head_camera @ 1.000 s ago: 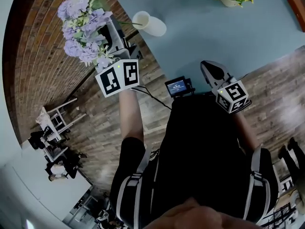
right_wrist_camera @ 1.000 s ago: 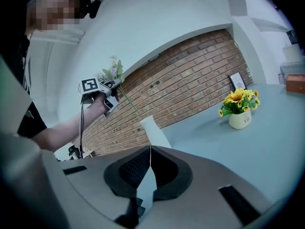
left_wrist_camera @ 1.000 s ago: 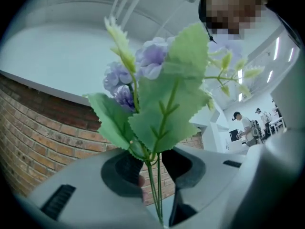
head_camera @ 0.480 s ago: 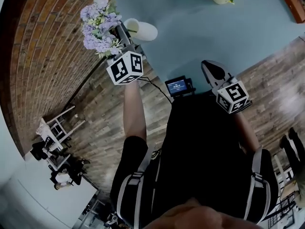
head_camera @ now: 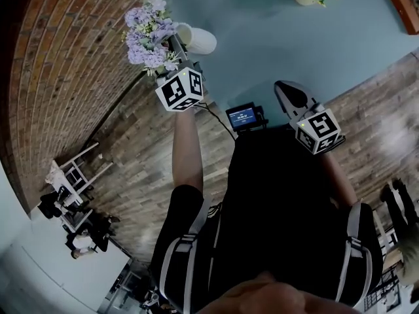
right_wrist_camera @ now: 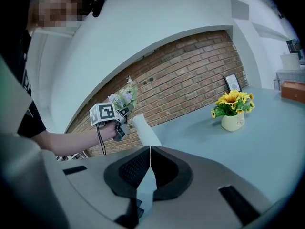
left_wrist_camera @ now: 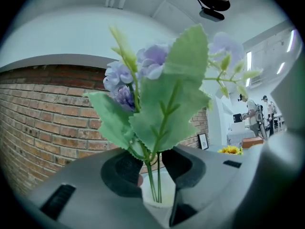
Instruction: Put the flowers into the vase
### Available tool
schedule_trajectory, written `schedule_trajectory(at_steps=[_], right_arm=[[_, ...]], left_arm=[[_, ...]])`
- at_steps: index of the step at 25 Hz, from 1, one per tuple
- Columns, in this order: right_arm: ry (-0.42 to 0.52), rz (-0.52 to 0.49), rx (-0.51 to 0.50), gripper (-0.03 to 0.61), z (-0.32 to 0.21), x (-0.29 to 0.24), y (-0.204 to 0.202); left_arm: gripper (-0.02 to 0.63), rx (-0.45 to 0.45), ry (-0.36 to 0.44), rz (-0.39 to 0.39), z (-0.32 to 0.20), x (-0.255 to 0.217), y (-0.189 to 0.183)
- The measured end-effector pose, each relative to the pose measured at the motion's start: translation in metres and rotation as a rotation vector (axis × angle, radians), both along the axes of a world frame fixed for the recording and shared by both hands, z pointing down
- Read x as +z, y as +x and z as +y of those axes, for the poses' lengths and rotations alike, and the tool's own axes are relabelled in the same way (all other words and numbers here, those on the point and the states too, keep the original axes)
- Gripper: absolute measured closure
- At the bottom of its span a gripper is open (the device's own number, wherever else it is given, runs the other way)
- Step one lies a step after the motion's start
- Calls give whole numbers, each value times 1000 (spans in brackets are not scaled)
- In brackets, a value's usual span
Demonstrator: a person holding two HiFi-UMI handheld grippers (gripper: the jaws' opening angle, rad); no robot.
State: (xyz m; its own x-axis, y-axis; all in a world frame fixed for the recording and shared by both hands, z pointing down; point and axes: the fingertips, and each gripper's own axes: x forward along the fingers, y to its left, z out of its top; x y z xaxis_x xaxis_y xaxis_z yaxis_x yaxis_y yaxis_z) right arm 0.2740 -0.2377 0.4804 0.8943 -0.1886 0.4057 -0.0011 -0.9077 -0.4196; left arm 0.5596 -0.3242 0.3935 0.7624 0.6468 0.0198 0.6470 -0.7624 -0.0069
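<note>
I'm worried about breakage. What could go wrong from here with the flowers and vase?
The vase stands near the edge of the table, the shut right gripper away from it, so the flowers could knock it over. Held in the left gripper, they look top-heavy and may tip it once released.

Soft against rough
Cloth-like flowers (head_camera: pixel 147 38) with matt leaves; smooth vase (head_camera: pixel 203 41); smooth matt counter (head_camera: pixel 281 51); rough brick wall (head_camera: pixel 52 77); wood-plank floor (head_camera: pixel 137 175).
</note>
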Motion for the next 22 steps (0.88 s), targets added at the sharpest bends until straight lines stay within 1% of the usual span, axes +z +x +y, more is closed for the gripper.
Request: schedule_trajectory(at_steps=[3,6,9,13,18,22], right_arm=[[5,8,6,558,-1,-1,2],[7,5,5,558,-2,-1,3],[11,3,10,558,-2,0,4],[11,3,5,558,-3,1,4],[18,6,17,558,-3,2,4],[11,10,3,558,-3,0,3]], left_arm=[[476,25,-2,-8,5,7,-4],[476,39,13,-5,9,14,-8],[476,35,17,-27,9,22,-7],[476,31,23,-28,9,25,-6],[471,6,72,-51,7,41,-5],[462,6,63,-55,5,42,-6]])
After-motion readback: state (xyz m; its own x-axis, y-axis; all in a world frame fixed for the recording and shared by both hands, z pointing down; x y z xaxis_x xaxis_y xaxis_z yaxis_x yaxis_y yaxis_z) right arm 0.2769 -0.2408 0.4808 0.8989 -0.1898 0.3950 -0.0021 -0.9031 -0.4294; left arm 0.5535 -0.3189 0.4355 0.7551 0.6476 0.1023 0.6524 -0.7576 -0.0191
